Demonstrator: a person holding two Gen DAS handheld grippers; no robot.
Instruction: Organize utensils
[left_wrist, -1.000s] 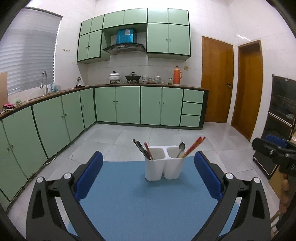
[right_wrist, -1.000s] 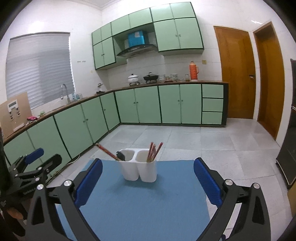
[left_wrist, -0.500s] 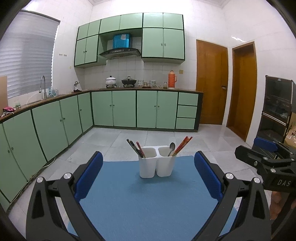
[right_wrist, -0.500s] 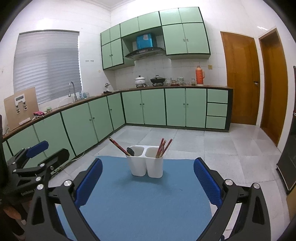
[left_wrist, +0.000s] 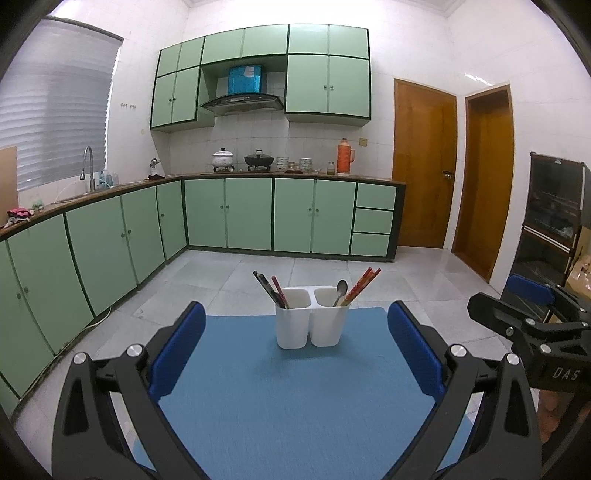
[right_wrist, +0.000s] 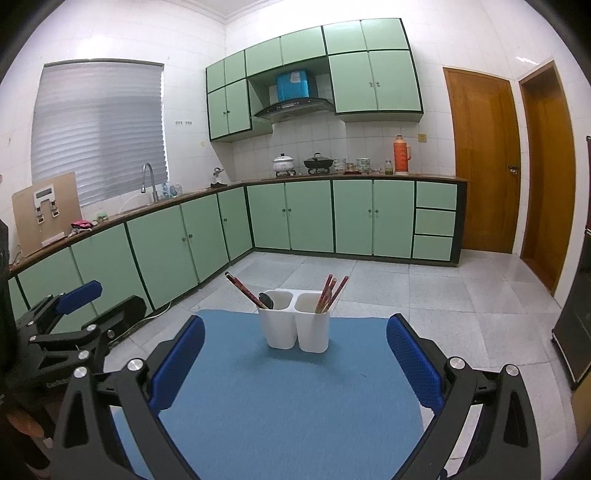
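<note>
One white holder with two cups joined side by side stands upright on one blue mat, toward its far edge. In the left wrist view the left cup holds about three dark chopsticks leaning left, while the right cup holds one spoon and about two red chopsticks leaning right. The right wrist view shows the same holder with its two cups from another side. The left gripper is spread wide, holding nothing, its two blue pads well apart on either side of the holder and nearer the camera. The right gripper is likewise spread wide and holding nothing above the mat.
</note>
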